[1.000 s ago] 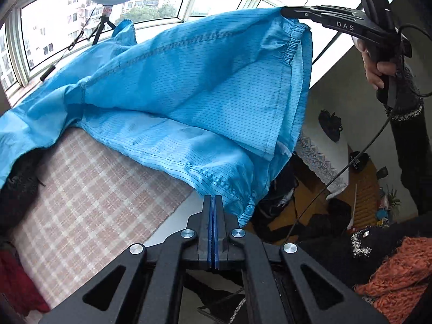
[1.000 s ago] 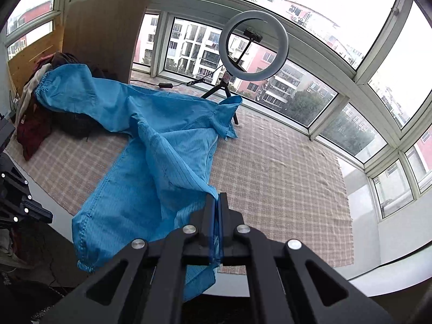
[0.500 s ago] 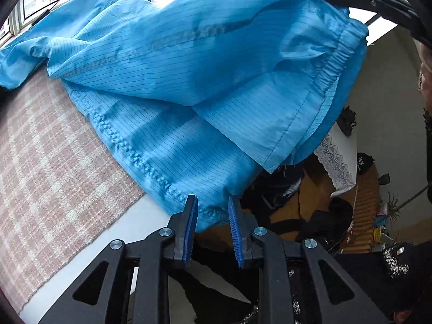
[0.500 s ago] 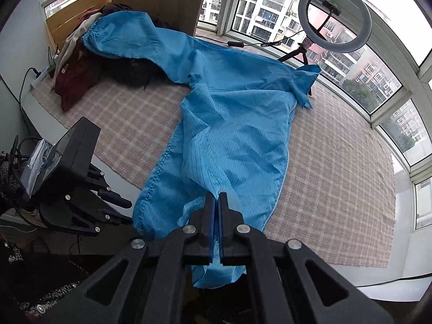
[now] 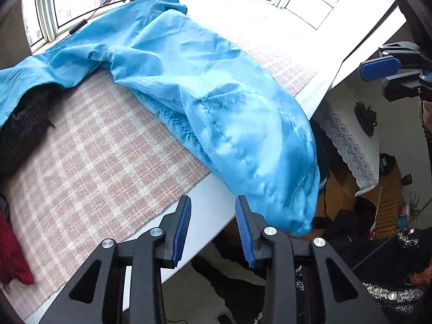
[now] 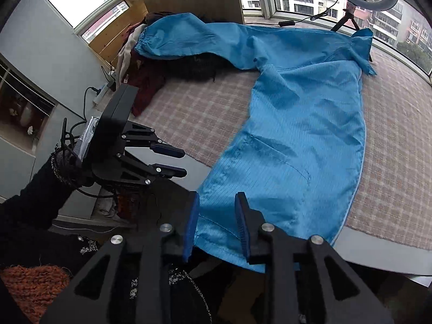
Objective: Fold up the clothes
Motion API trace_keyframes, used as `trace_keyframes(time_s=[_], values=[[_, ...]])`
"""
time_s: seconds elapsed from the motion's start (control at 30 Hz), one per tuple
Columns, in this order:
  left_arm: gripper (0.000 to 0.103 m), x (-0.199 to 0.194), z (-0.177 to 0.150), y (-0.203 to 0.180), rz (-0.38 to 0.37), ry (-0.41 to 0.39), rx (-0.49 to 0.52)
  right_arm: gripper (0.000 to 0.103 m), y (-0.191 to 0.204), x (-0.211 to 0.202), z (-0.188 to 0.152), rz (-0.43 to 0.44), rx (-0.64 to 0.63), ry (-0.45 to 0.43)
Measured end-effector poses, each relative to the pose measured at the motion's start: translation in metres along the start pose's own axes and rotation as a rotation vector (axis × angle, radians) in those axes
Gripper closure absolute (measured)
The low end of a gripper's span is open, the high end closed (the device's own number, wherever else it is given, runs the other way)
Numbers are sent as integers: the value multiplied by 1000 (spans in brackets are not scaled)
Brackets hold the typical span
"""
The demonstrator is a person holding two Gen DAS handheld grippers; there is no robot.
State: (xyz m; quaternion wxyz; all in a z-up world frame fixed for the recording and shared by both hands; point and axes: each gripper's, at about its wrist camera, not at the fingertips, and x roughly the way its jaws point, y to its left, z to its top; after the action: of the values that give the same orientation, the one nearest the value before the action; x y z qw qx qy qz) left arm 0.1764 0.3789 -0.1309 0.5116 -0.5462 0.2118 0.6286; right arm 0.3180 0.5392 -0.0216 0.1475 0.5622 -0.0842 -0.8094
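A blue long-sleeved coat (image 5: 216, 94) (image 6: 297, 135) lies spread on the checked cloth, its lower end hanging over the table's front edge. One sleeve stretches left over a pile of clothes. My left gripper (image 5: 212, 199) (image 6: 183, 162) hovers over the white table edge just left of the hanging hem; its jaws are opening with nothing between them. My right gripper (image 6: 217, 198) (image 5: 378, 77) points down at the hem's corner. Its jaws are opening too, and the blue fabric shows in the gap behind them, with neither pad pressing on it.
The pink checked cloth (image 6: 189, 113) covers the table (image 5: 210, 216). Dark and red clothes (image 6: 145, 81) (image 5: 21, 129) are heaped at the left end. A ring light on a tripod (image 6: 348, 13) stands by the windows. Clutter lies on the floor past the table's edge.
Both grippers went from shut on the coat's hem to open and sank toward the table edge. The lifted coat dropped and now lies on the cloth.
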Motion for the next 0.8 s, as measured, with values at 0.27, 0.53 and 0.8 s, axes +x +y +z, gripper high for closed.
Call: trace_keyframes(time_s=[0.27, 0.53, 0.8], values=[[70, 52, 1, -5, -19, 78, -54, 45, -136, 56, -75, -274, 364, 44], [70, 20, 50, 17, 67, -6, -79, 46, -171, 60, -33, -262, 371, -56], [65, 0, 124, 103, 203, -138, -255, 45, -230, 57, 106, -226, 378, -201]])
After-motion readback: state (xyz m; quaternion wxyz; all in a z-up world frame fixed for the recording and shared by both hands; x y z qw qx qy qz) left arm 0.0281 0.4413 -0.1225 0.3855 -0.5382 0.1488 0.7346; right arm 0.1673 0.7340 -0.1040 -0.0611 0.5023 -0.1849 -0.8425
